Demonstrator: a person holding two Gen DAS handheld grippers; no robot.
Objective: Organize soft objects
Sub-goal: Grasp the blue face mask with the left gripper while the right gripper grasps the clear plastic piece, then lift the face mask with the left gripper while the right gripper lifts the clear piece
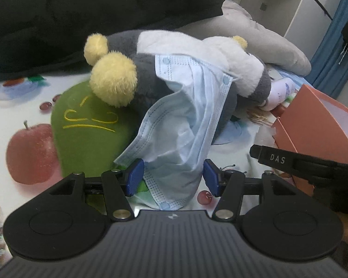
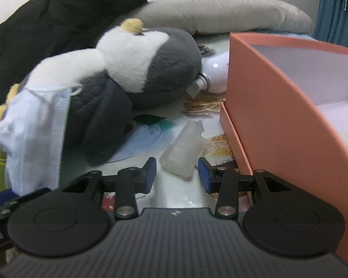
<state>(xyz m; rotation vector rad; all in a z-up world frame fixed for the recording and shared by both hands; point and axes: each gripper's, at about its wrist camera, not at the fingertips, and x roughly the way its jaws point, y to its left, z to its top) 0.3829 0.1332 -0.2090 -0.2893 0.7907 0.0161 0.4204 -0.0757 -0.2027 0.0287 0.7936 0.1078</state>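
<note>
A light blue face mask point(image 1: 181, 125) hangs off a grey and white penguin plush point(image 1: 239, 69) with yellow feet, which lies on its side. The mask's lower end sits between the blue pads of my left gripper point(image 1: 173, 175), which is open; the pads stand just outside the cloth. In the right wrist view the penguin plush point(image 2: 150, 69) and the mask point(image 2: 34, 125) lie at the left. My right gripper point(image 2: 177, 175) is open, with the near end of a small translucent white packet point(image 2: 182, 153) between its fingertips and gaps on both sides.
A green plush point(image 1: 85, 134) with a yellow stitched face lies under the penguin's feet. An open orange box point(image 2: 278, 106), white inside, stands at the right. A white bottle point(image 2: 217, 74) lies behind the penguin. A black garment point(image 1: 81, 11) and a grey cushion point(image 2: 220, 9) fill the back.
</note>
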